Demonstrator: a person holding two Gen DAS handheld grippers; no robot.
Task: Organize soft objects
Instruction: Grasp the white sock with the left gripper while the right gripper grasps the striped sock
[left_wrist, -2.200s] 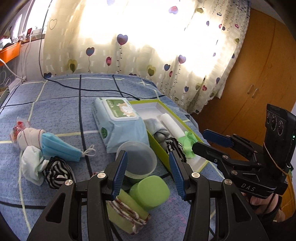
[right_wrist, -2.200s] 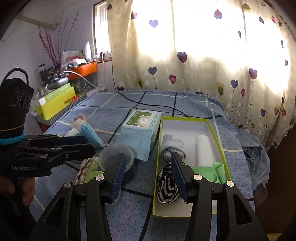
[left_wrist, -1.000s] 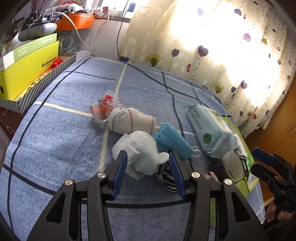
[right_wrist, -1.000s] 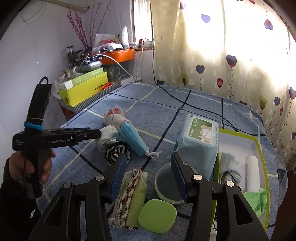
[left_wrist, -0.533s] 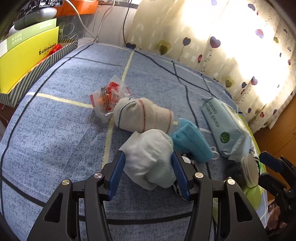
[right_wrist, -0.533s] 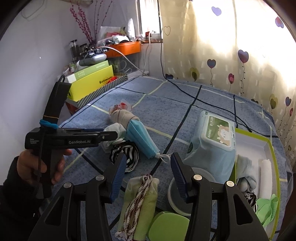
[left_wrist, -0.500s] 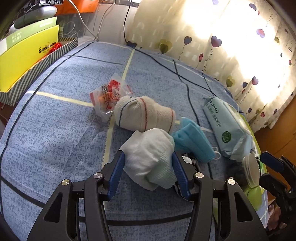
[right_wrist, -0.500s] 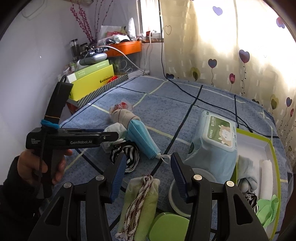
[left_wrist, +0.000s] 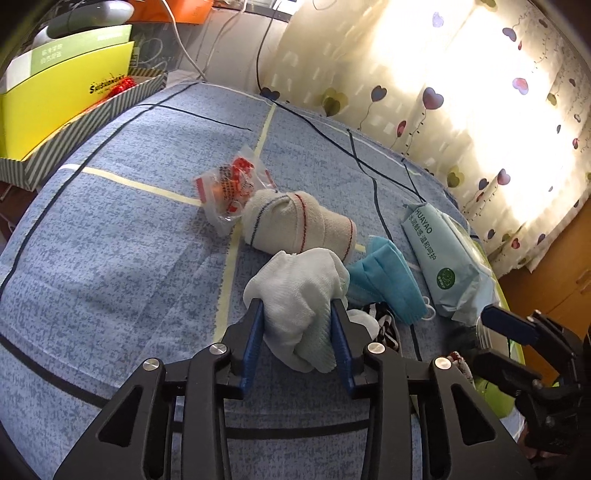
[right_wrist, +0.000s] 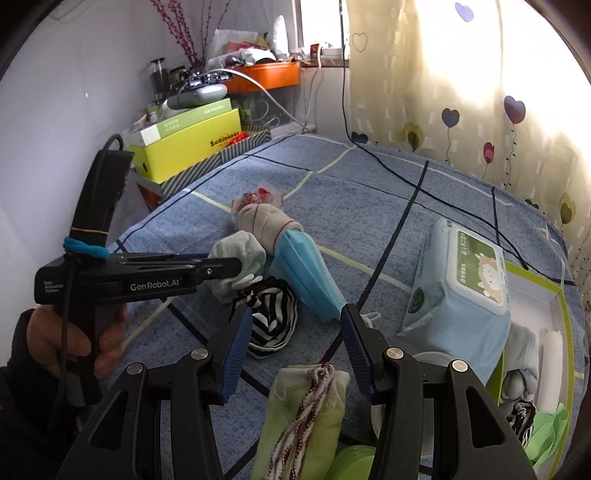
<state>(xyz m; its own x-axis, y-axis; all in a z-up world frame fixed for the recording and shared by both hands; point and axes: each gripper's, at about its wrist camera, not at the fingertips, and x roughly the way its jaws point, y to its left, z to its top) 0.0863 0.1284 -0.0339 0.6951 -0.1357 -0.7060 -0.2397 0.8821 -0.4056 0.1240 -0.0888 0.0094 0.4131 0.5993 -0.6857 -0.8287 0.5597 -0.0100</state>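
The left hand-held gripper (left_wrist: 297, 330) is closing on a bundled white sock (left_wrist: 301, 291), its blue pads pressing the fabric from both sides. The sock lies on the blue bed (left_wrist: 110, 258), touching a blue face mask (left_wrist: 384, 282) and just in front of a rolled beige sock (left_wrist: 295, 221). The right hand-held gripper (right_wrist: 295, 345) hangs partly open with nothing between its fingers, above a striped sock (right_wrist: 271, 317) and a green cloth (right_wrist: 306, 417). The green-rimmed box (right_wrist: 535, 288) lies at the right.
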